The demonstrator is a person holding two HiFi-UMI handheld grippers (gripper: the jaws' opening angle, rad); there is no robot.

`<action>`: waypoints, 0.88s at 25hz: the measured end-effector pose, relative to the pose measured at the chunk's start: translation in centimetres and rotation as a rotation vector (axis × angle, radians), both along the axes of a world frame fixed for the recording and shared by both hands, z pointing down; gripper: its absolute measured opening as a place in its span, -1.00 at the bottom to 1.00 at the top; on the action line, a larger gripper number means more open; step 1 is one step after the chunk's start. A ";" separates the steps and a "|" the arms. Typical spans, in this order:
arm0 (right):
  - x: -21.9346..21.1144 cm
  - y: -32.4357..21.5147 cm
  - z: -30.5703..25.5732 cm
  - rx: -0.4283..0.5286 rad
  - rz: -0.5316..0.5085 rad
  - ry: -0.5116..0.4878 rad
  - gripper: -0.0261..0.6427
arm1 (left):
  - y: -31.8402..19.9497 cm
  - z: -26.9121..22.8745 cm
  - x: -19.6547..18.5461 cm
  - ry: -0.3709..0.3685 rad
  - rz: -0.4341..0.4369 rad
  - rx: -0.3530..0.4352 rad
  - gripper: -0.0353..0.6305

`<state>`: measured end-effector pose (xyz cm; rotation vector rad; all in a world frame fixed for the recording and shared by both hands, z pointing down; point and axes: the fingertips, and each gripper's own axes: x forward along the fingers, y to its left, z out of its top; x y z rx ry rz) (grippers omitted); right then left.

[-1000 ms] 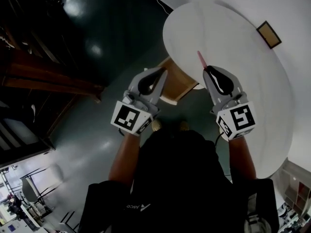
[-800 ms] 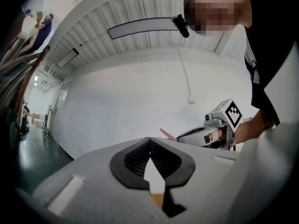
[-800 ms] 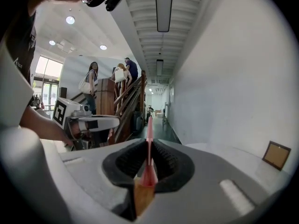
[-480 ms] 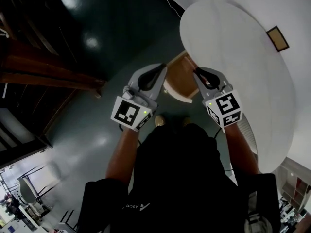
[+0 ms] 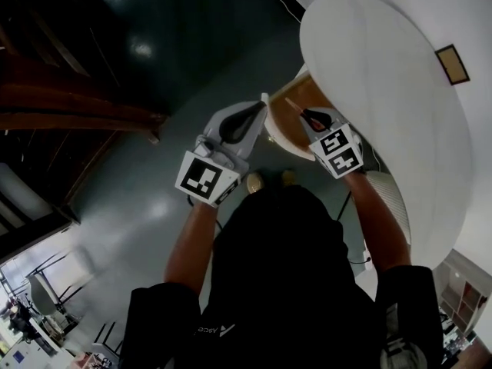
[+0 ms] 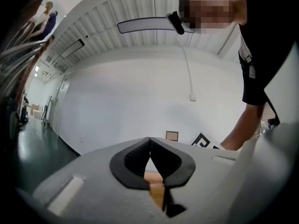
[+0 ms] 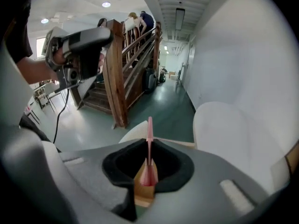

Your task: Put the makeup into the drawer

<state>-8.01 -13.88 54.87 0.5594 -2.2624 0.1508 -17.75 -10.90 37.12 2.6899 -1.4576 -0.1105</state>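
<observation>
A thin pink makeup stick (image 5: pixel 291 104) (image 7: pixel 149 127) is pinched upright between the pads of my right gripper (image 5: pixel 305 114) (image 7: pixel 149 143), which is shut on it. That gripper tilts down over the open drawer (image 5: pixel 316 92), whose wooden inside shows under the edge of the round white table (image 5: pixel 377 68). My left gripper (image 5: pixel 260 108) (image 6: pixel 150 140) hangs just left of the drawer's white front, pointing level. Its jaws meet at the tips and hold nothing. Wood of the drawer (image 6: pixel 157 191) shows through the gap below them.
A dark wooden staircase (image 5: pixel 69 110) (image 7: pixel 117 69) stands to the left across the green floor, with people on it in the right gripper view. A small brown frame (image 5: pixel 452 64) sits on the white wall beyond the table. My feet (image 5: pixel 269 180) are below the drawer.
My right gripper came down off the table top with the pink stick, tipped downward, and now sits over the open drawer. The left gripper shifted slightly toward the drawer.
</observation>
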 end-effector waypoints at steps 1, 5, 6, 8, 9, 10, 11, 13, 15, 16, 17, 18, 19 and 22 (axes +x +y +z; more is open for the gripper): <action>0.0 -0.2 1.1 -0.013 -0.011 0.023 -0.77 | -0.1 0.3 -0.1 -0.001 -0.005 -0.005 -0.86; 0.2 -0.8 5.6 -0.063 -0.063 0.117 -0.77 | -0.7 1.7 -0.7 -0.002 -0.029 -0.026 -0.86; 0.2 -1.0 6.6 -0.073 -0.075 0.133 -0.77 | -0.9 2.1 -0.8 -0.002 -0.035 -0.031 -0.86; 0.1 -1.5 8.3 -0.085 -0.099 0.163 -0.77 | -1.2 2.9 -1.0 -0.002 -0.044 -0.040 -0.86; 0.1 -1.7 9.1 -0.092 -0.110 0.179 -0.77 | -1.4 3.3 -1.1 -0.003 -0.049 -0.046 -0.86; 0.1 -1.9 9.8 -0.099 -0.119 0.197 -0.77 | -1.5 3.7 -1.2 -0.003 -0.054 -0.051 -0.86; 0.1 -2.2 10.5 -0.105 -0.129 0.214 -0.77 | -1.7 4.1 -1.4 -0.004 -0.059 -0.057 -0.86; 0.0 -2.5 11.9 -0.116 -0.148 0.243 -0.77 | -2.0 5.0 -1.8 -0.004 -0.066 -0.066 -0.86; -0.3 -2.8 13.4 -0.125 -0.163 0.265 -0.77 | -2.4 5.7 -2.1 -0.002 -0.069 -0.071 -0.86; -0.4 -2.9 14.1 -0.131 -0.169 0.276 -0.77 | -2.5 6.0 -2.2 -0.002 -0.070 -0.074 -0.86; -0.4 -3.0 14.8 -0.138 -0.174 0.288 -0.77 | -2.7 6.3 -2.3 -0.003 -0.071 -0.076 -0.86; -0.5 -3.0 15.5 -0.145 -0.181 0.301 -0.77 | -2.9 6.6 -2.5 -0.005 -0.072 -0.077 -0.86; -0.6 -3.0 16.2 -0.152 -0.189 0.315 -0.77 | -3.1 7.0 -2.6 -0.008 -0.074 -0.079 -0.86; -0.7 -3.0 18.6 -0.166 -0.223 0.369 -0.77 | -3.5 7.8 -3.1 -0.010 -0.078 -0.089 -0.86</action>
